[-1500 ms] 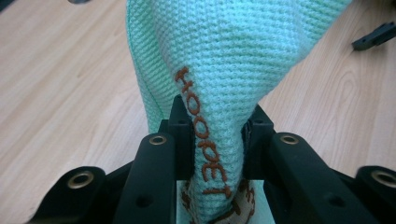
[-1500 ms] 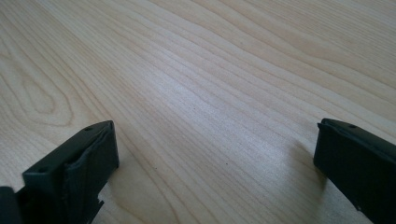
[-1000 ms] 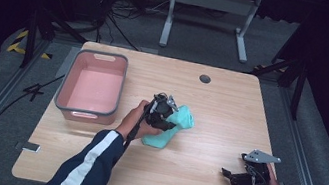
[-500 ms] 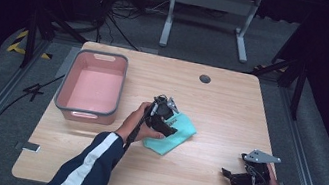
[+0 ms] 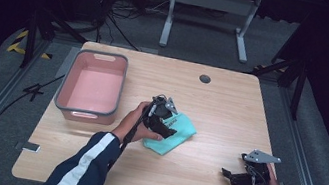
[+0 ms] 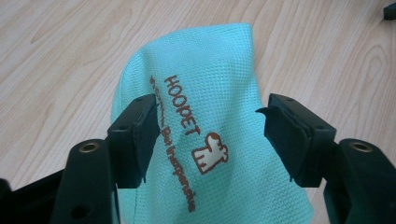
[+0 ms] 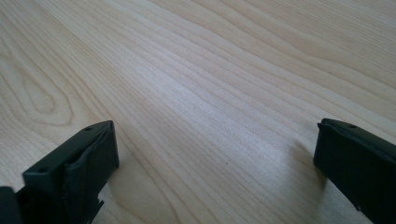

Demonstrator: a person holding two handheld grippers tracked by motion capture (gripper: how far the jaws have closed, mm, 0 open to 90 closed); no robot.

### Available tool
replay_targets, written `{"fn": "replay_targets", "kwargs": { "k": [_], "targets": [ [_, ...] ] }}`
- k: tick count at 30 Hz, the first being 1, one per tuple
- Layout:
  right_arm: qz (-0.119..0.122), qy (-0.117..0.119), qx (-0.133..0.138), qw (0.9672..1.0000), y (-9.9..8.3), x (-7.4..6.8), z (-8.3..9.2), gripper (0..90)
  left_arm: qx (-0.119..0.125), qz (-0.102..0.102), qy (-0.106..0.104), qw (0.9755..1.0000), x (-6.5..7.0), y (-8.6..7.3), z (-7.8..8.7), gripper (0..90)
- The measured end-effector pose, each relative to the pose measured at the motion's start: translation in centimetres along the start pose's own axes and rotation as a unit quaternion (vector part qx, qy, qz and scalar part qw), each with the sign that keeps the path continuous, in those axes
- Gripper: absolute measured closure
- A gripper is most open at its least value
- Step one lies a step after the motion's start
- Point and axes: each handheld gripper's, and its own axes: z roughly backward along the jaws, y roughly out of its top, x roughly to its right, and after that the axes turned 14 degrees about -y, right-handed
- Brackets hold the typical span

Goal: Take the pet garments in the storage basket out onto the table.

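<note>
— What did the high view give you, starting left of the cloth?

— The pink tub (image 5: 91, 88) stood well left of the cloth, near the table's (image 5: 230, 113) left edge, its inside bare. Just right of it my left hand (image 5: 136, 123) held my left gripper (image 5: 164, 118) over the near-left part of the turquoise cloth (image 5: 177, 132), which lay about mid-table. Beyond the cloth, toward the far edge, sat a dark round grommet (image 5: 205, 78). Well right of the cloth and nearer me, my right gripper (image 5: 245, 176) rested low by the table's near-right corner.

— And what did my own cameras add?

— From above, my hand and the gripper body hid the jaws and part of the cloth. The left gripper view (image 6: 208, 135) showed them plainly: spread wide, one on each side of the cloth, closed on nothing. Whether the pads touched the fabric, I couldn't tell. That view also showed brown lettering (image 6: 182, 105) and a small printed figure on the weave, too small to read from above. The right gripper view (image 7: 215, 158) had my jaws parted wide over bare wood grain, nothing between them.
</note>
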Motion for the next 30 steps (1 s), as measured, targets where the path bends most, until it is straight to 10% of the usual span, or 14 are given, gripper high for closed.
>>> {"fn": "replay_targets", "kwargs": {
  "k": [30],
  "targets": [
    [0.0, 0.0, 0.0, 1.0, 0.0, 0.0, 0.0, 0.3, -0.044, -0.076, -0.004, 0.9961, 2.9, -2.5, 3.0, 22.3]
  ]
}}
